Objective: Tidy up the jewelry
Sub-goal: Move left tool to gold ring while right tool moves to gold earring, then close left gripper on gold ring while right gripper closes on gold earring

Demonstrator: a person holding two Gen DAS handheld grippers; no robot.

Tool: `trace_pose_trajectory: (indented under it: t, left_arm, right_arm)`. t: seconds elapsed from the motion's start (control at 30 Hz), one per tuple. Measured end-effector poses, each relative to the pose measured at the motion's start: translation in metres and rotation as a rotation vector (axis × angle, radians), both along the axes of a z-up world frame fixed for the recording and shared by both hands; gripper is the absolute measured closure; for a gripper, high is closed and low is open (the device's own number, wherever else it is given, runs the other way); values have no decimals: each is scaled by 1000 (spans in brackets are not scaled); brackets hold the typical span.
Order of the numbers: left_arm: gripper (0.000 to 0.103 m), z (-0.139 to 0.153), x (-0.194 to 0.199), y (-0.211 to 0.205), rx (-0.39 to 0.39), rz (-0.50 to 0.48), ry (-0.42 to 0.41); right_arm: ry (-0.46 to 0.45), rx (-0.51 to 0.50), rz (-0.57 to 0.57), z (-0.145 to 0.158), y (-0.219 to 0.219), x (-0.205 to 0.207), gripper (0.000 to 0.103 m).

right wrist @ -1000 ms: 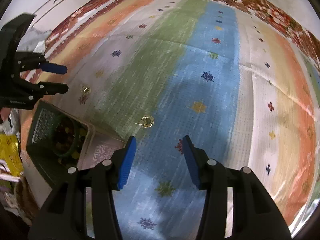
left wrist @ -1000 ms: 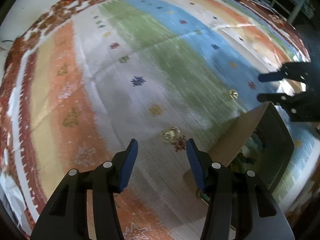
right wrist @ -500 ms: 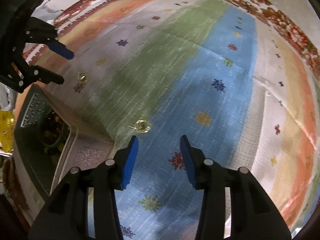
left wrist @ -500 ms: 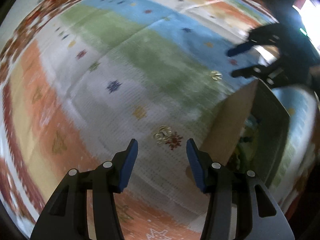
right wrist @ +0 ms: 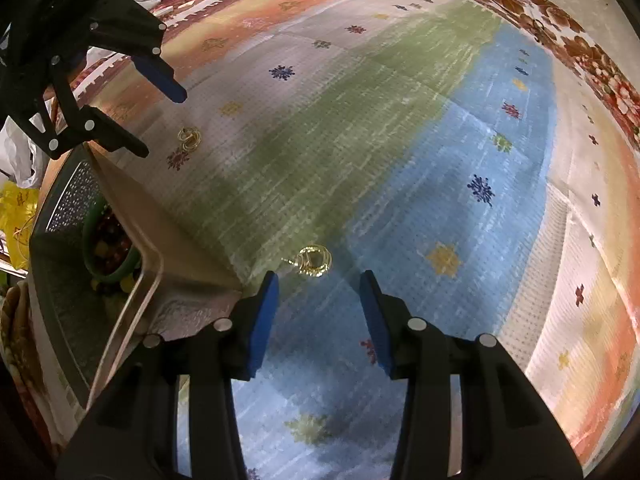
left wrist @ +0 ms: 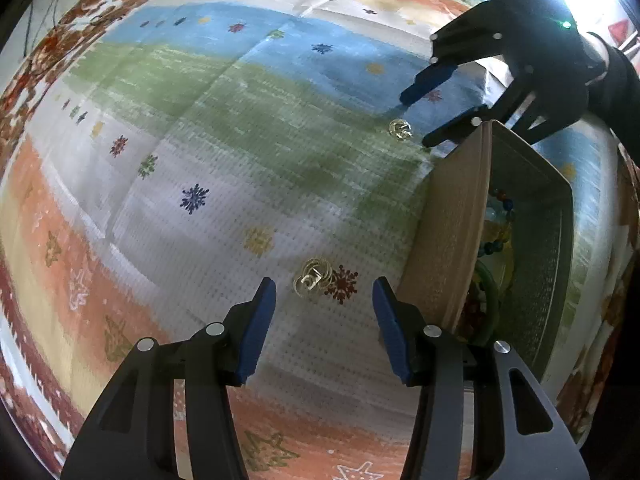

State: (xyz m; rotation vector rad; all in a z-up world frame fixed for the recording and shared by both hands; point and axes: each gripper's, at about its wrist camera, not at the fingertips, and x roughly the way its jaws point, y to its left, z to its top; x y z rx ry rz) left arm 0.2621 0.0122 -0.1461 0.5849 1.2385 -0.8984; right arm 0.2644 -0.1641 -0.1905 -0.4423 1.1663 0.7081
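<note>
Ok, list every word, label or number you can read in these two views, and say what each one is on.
None can be read.
Box: a pale panel on its flap carries fine print or a dotted pattern, too small and blurred to make out.
Yellow bag at the left edge: faint marks, unreadable.
Patterned cloth: only woven star and flower motifs, no lettering.
Left gripper and right gripper: no markings visible.

Open rug (left wrist: 224,168) ahead; box (left wrist: 452,232) wall seemingly close right.

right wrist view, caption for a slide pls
Open right gripper poised over a gold earring on the striped cloth, box alongside.
</note>
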Motion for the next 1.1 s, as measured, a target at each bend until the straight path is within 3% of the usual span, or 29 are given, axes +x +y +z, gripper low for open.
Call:
trace_pose_trajectory:
  t: [0.43, 0.9, 1.1]
  left_arm:
    - [53, -14, 21, -6, -16, -51, 7]
    - [58, -27, 37, 2, 33, -259, 18]
    - [60, -35, 23, -6, 35, -374, -92]
  right_arm:
    - [9, 26, 41, -7, 2, 12, 59]
    - [-4, 39, 88, -8, 1, 11, 59]
    - [0, 82, 70, -10, -5, 10, 59]
